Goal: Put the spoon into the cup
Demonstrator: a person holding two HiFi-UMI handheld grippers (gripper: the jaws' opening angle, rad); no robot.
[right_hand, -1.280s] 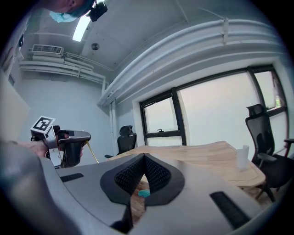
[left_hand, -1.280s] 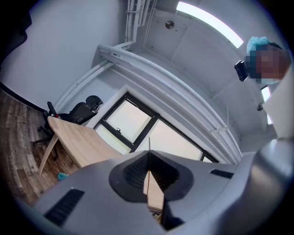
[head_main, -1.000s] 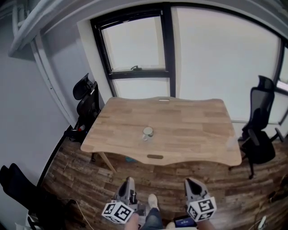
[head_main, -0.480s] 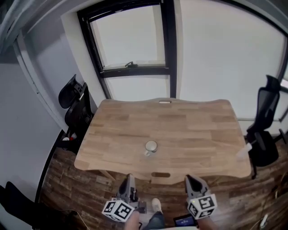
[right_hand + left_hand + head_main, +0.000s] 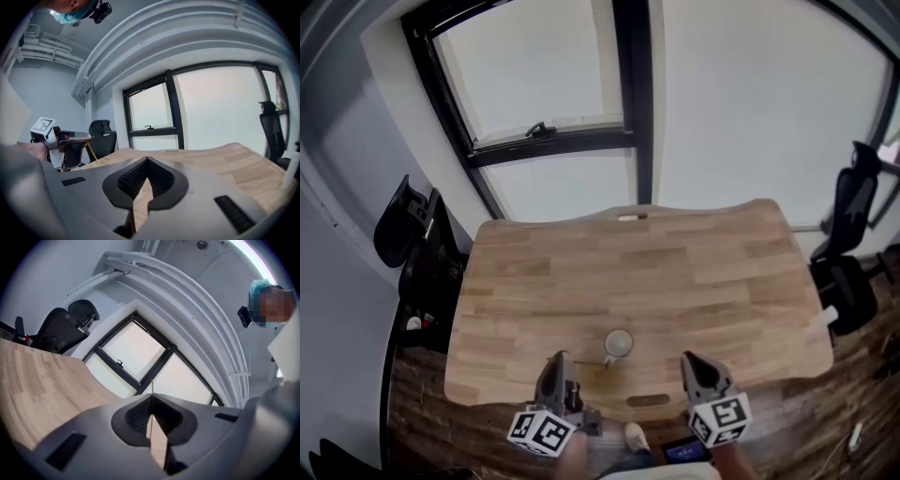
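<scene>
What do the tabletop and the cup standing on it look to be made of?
Tabletop: wood, probably jointed boards with a light matte finish; staggered board seams and grain show across it. Cup: pale and smooth, with a small side handle, possibly ceramic or metal; it is too small in the head view to settle which.

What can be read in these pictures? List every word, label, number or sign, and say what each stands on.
No readable text anywhere.
Left marker cube on the left gripper: black-and-white square pattern, no letters or digits.
Right marker cube on the right gripper: likewise a pattern only.
Lit screen at the bottom edge of the head view: too small to read.
Cup: no print can be made out.
</scene>
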